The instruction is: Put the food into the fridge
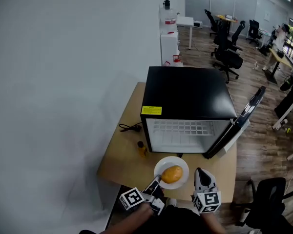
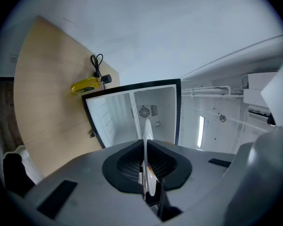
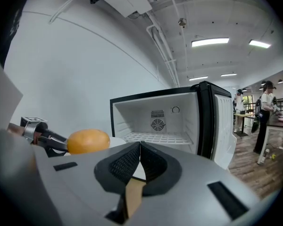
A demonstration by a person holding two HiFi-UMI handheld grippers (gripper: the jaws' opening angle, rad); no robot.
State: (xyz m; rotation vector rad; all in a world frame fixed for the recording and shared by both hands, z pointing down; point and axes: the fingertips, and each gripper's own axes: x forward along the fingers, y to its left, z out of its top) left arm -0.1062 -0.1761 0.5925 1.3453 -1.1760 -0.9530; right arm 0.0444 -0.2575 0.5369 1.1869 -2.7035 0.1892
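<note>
A round orange-yellow piece of food (image 1: 172, 174) lies on a white plate (image 1: 181, 165) over the table's front edge, just before the open black mini fridge (image 1: 185, 94). My left gripper (image 1: 156, 181) is shut on the plate's near-left rim; in the left gripper view the plate (image 2: 146, 140) stands edge-on between the jaws. My right gripper (image 1: 200, 172) hovers to the right of the plate, shut and holding nothing. The right gripper view shows the food (image 3: 88, 141), the plate (image 3: 117, 142) and the fridge's white inside (image 3: 160, 121) with its wire shelf.
The fridge door (image 1: 239, 123) swings open to the right. A small yellow bottle (image 1: 142, 149) and a black cable (image 1: 130, 127) lie on the wooden table (image 1: 124, 152) left of the fridge. Office chairs (image 1: 228, 52) and desks stand behind; people (image 3: 265, 112) stand at far right.
</note>
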